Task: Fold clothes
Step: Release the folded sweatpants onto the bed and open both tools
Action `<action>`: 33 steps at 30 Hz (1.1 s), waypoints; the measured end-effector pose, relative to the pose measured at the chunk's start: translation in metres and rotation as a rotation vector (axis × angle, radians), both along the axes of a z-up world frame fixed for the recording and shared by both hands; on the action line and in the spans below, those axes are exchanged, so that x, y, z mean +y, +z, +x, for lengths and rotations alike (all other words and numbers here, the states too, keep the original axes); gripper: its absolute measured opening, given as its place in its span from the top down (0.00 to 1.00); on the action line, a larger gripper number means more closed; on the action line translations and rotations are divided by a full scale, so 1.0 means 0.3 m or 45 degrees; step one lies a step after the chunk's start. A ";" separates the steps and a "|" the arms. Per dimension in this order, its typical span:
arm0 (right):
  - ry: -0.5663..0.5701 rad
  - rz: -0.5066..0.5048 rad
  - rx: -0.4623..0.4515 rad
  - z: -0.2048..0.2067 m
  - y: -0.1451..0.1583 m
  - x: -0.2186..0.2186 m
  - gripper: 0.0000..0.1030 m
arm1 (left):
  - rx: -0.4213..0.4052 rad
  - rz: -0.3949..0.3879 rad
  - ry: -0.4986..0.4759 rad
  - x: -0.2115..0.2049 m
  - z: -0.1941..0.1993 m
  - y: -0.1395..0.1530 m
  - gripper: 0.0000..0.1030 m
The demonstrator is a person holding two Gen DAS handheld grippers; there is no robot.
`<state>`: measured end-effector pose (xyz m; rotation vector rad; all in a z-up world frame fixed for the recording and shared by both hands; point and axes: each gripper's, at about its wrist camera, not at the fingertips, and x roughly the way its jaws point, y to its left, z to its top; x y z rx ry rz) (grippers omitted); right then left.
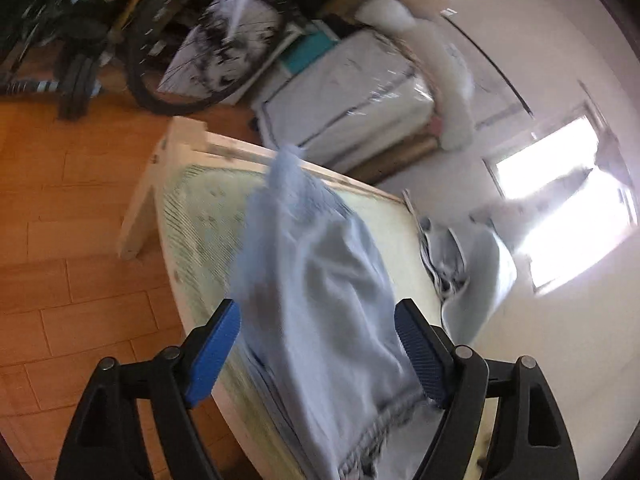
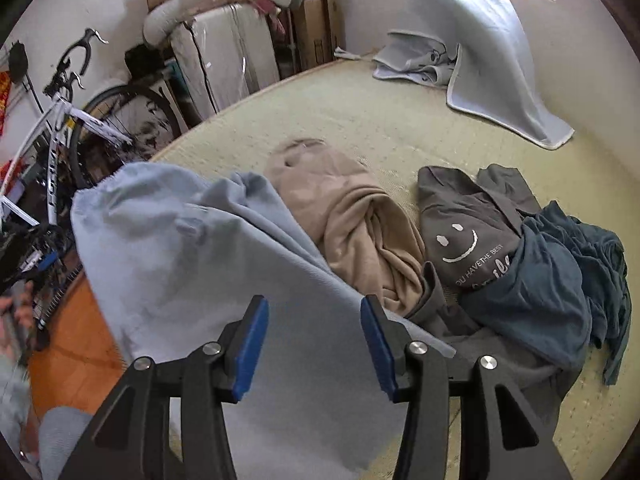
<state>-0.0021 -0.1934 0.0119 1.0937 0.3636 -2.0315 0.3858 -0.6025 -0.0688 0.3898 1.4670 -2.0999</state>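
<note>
A light blue garment (image 1: pixel 316 280) with a frayed hem lies over the near edge of the bed mat (image 1: pixel 200 208). It runs between the wide-apart jaws of my left gripper (image 1: pixel 320 344), which is open. In the right wrist view the same light blue garment (image 2: pixel 192 248) spreads under my right gripper (image 2: pixel 314 340), also open with the cloth between its blue pads. A beige garment (image 2: pixel 352 220), a grey smiley-print T-shirt (image 2: pixel 468 232) and a dark teal garment (image 2: pixel 552 280) lie crumpled on the mat (image 2: pixel 380 120) beyond.
A pale blue blanket (image 2: pixel 480 52) is heaped at the far corner of the bed. A bicycle (image 2: pixel 72 128), a wrapped white box (image 2: pixel 228 52), cardboard boxes and a long pillow stand on the left. Orange wood floor (image 1: pixel 60 208) lies beside the bed.
</note>
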 end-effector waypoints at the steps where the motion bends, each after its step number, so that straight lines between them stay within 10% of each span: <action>1: 0.003 -0.009 0.000 0.009 0.007 0.002 0.50 | -0.001 0.025 -0.002 -0.030 -0.007 -0.024 0.20; 10: 0.022 -0.048 -0.006 0.073 0.049 0.008 0.50 | -0.029 0.180 -0.048 -0.237 -0.090 -0.204 0.20; 26: -0.003 -0.066 -0.094 0.072 0.003 0.017 0.48 | -0.126 0.086 -0.164 -0.298 -0.281 -0.217 0.21; 33: 0.003 -0.078 -0.112 0.084 0.001 0.008 0.48 | -0.214 0.032 -0.171 -0.269 -0.349 -0.179 0.66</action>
